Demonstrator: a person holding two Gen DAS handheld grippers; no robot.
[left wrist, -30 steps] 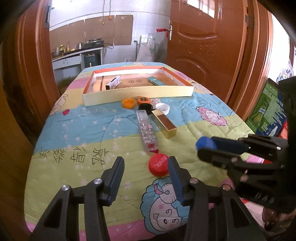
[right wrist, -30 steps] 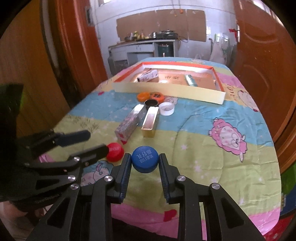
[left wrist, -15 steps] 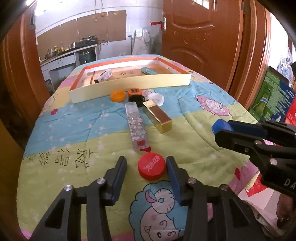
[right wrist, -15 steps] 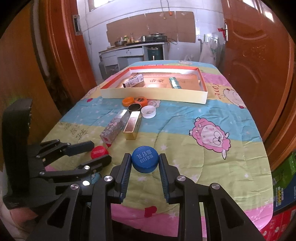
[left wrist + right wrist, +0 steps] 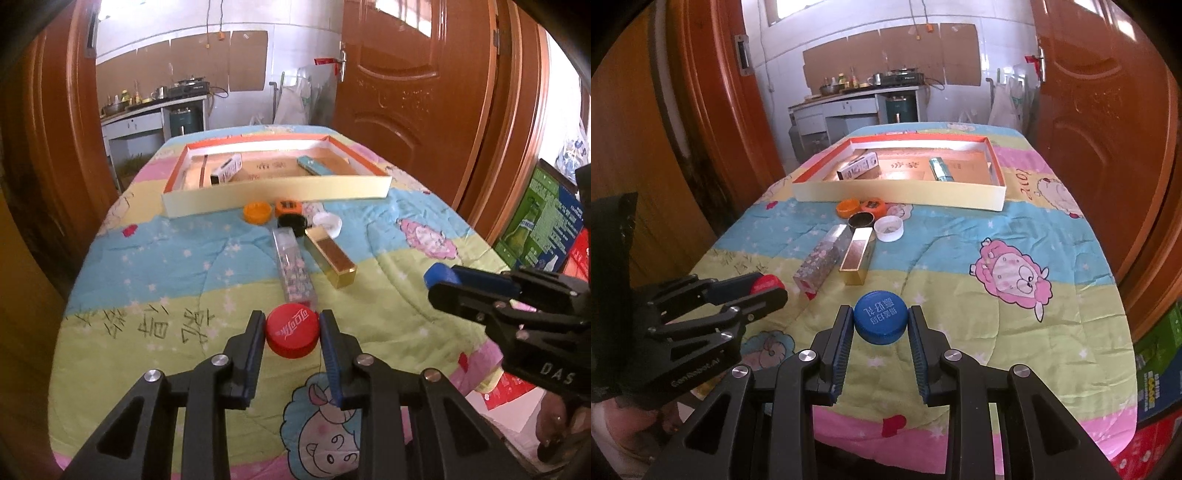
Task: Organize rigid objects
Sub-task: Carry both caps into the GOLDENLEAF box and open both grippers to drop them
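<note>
My left gripper (image 5: 292, 334) is shut on a red bottle cap (image 5: 292, 331) and holds it above the quilt. My right gripper (image 5: 880, 326) is shut on a blue bottle cap (image 5: 880, 322), also held above the quilt. The red cap shows in the right wrist view (image 5: 767, 283) between the left fingers. The blue cap shows in the left wrist view (image 5: 437, 274). A shallow orange-rimmed box (image 5: 280, 194) lies further back with a white carton (image 5: 226, 170) and a teal box (image 5: 314, 166) inside.
On the quilt before the box lie a gold box (image 5: 330, 255), a clear patterned box (image 5: 293, 266), an orange cap (image 5: 255, 212), an orange-black tape measure (image 5: 288, 207), a black cap (image 5: 291, 221) and a white cap (image 5: 327, 223). Wooden doors stand on both sides.
My left gripper closed on the red cap and lifted it. My right gripper kept the blue cap and rose higher.
</note>
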